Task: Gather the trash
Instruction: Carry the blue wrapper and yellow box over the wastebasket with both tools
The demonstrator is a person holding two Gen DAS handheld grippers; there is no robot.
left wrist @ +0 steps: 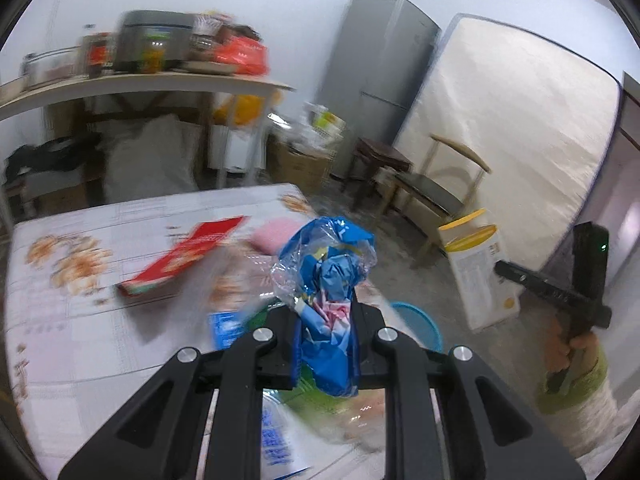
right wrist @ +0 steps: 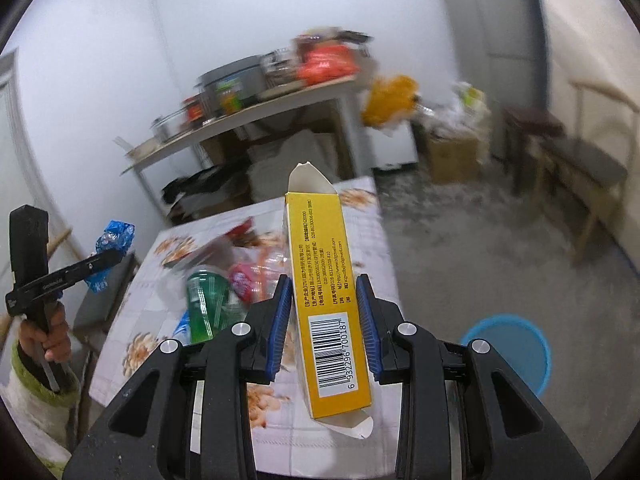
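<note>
My left gripper [left wrist: 325,312] is shut on a crumpled blue plastic wrapper [left wrist: 326,264], held up over the flower-patterned table [left wrist: 80,320]. In the right wrist view that same wrapper [right wrist: 114,236] shows at the left, in the left gripper [right wrist: 106,258] a hand holds. My right gripper [right wrist: 325,312] is shut on a long yellow carton [right wrist: 324,288] with a barcode, its end flaps open. The carton [left wrist: 482,276] also appears at the right of the left wrist view. A blue bin [right wrist: 510,354] stands on the floor right of the table; its rim [left wrist: 418,320] shows behind the left fingers.
On the table lie a red packet [left wrist: 180,258], a pink item [left wrist: 272,234], a green bottle [right wrist: 208,300] and other wrappers. Behind stand a cluttered shelf [left wrist: 152,80], a grey fridge [left wrist: 380,80], a leaning mattress [left wrist: 512,120], a chair [left wrist: 436,188] and a cardboard box [right wrist: 452,156].
</note>
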